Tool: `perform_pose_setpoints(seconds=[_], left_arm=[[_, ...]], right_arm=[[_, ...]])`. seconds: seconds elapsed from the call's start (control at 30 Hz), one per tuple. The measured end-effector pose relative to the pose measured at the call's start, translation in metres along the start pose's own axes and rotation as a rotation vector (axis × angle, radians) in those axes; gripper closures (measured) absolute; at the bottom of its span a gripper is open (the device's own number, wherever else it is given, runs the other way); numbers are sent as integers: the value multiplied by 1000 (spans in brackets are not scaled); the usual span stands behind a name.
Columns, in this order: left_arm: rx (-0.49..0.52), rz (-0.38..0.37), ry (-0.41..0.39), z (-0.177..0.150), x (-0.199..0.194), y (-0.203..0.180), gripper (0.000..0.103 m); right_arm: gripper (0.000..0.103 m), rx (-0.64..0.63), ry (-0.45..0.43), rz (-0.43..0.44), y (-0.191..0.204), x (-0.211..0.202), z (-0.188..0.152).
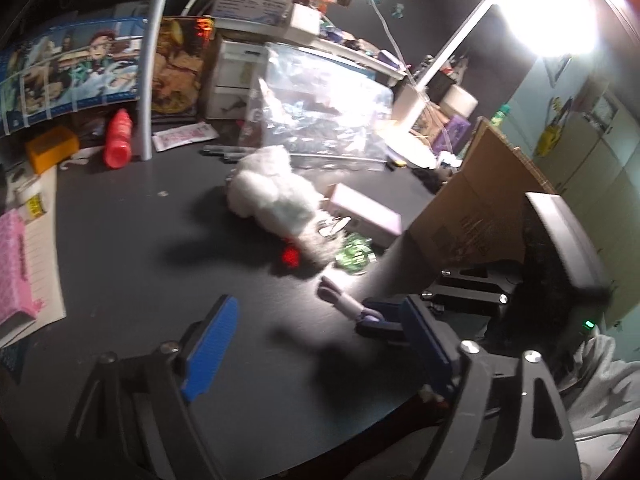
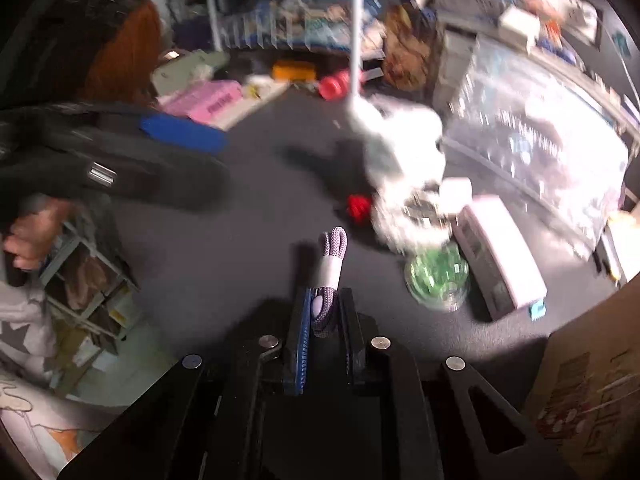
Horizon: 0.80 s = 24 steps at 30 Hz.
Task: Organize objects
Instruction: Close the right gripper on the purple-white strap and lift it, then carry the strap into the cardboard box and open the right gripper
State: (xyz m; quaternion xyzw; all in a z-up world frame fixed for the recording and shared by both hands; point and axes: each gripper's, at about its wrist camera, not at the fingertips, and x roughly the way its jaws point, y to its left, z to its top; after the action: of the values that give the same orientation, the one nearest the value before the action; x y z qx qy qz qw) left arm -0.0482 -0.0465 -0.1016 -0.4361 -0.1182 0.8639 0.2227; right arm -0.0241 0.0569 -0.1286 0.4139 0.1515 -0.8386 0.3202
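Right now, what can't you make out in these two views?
- Cardboard box interior: both views show only its outer wall.
- White plush toy: motion-blurred in the right wrist view, features unreadable.
- Purple cable lower end: hidden between the right gripper fingers.
- Lamp head: blown out by glare, left wrist view.

A coiled lilac braided cable (image 2: pixel 331 272), bound by a white band, is sitting pinched between the right tongs (image 2: pixel 323 312), its looped end sticking out above the dark tabletop (image 2: pixel 224 248).

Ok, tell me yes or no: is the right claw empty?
No, the right claw is shut on a purple cable bundled with a white band.
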Motion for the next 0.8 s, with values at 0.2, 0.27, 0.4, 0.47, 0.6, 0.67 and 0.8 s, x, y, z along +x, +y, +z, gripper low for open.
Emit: perform_pose_setpoints(seconds=[0.2,0.27,0.4,0.47,0.6,0.67,0.8], left_arm=[[2,-84,-33,19,-13,-6,63],[7,-98,-47,25,-21,-10,67],[22,-126,-73,37,-34,-19,78],[36,-129,-86,44,-40,-26,80],[75,-121,-95,59,-47,-43,81],[102,-118,-96,69,-48,-55,81],[151,-122,-87,87,-44,-81,81]], right_arm=[[94,-70,-120,6,21,-41,26],[94,-98,-144,-4,28,-52,32],[94,-125,-188,-40,35,-71,44],[94,-131,-200,-57,34,-79,49],[94,-131,-219,-95,33,-96,57],[94,-127,-227,-114,29,-104,59],[94,-107,-239,-149,17,-125,62]])
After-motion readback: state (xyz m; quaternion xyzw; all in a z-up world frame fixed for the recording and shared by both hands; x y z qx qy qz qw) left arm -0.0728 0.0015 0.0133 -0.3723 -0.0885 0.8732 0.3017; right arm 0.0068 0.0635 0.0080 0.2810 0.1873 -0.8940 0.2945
